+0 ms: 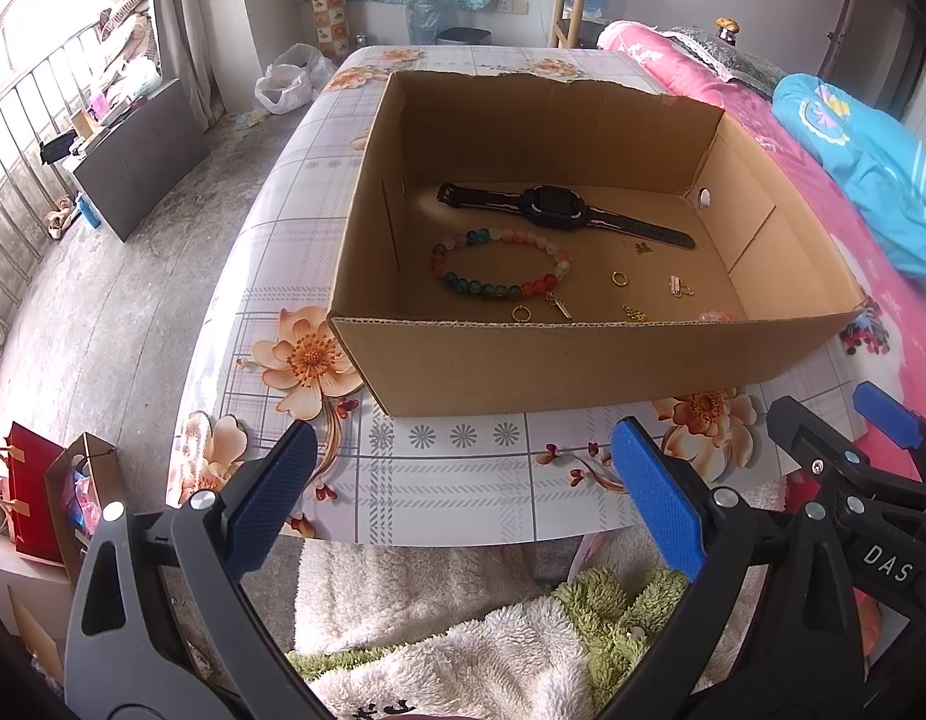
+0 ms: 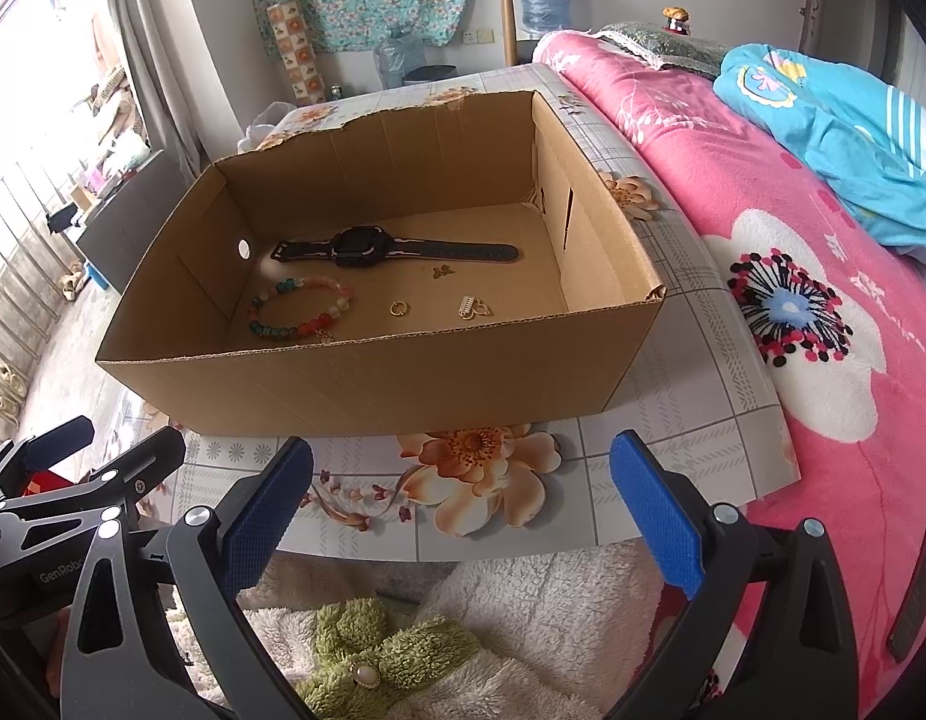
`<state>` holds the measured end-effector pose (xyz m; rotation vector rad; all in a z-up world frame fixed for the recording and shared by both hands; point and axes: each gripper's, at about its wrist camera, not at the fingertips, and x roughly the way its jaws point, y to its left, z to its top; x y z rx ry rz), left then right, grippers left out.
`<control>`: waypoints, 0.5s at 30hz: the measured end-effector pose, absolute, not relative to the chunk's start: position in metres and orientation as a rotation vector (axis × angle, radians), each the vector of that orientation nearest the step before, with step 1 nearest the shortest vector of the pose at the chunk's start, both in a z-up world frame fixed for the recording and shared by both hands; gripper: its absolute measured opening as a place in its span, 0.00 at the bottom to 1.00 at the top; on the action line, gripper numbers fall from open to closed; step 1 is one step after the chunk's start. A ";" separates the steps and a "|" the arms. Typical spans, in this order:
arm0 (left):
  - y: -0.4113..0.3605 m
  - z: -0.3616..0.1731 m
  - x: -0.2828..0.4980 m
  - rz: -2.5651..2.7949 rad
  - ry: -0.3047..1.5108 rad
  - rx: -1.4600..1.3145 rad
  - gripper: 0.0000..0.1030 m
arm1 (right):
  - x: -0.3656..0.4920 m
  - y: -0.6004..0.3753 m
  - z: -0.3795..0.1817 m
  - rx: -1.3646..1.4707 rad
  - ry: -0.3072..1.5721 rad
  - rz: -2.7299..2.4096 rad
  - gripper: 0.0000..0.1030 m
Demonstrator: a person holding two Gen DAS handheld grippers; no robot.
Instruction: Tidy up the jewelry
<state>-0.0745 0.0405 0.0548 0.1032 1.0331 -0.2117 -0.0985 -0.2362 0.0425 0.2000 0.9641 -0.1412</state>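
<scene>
**Left wrist view: both grippers wait empty before the jewelry box**

Low in the frame, the left gripper (image 1: 463,480) has its blue fingers (image 1: 655,492) spread apart, holding nothing; the right gripper (image 2: 463,492) is likewise wide and empty. Beyond them, mid-frame on the floral worktop (image 1: 463,480), sits the cardboard box (image 1: 583,360). On its floor lie a beaded bracelet (image 1: 499,288), two small gold rings (image 1: 619,279), tiny charms (image 1: 679,286) and, farther back, a black watch (image 1: 547,207). The bracelet looks light and floppy with slick beads; pinching across one strand seems best. The rings are small, hard and liable to skid away.
</scene>
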 end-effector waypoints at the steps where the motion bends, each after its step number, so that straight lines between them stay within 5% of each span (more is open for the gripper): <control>1: 0.041 0.055 -0.075 -0.213 1.034 0.103 0.92 | -0.098 -0.236 0.043 0.201 0.964 -0.141 0.94; 15: 0.041 0.054 -0.075 -0.213 1.035 0.104 0.92 | -0.098 -0.236 0.042 0.201 0.964 -0.141 0.94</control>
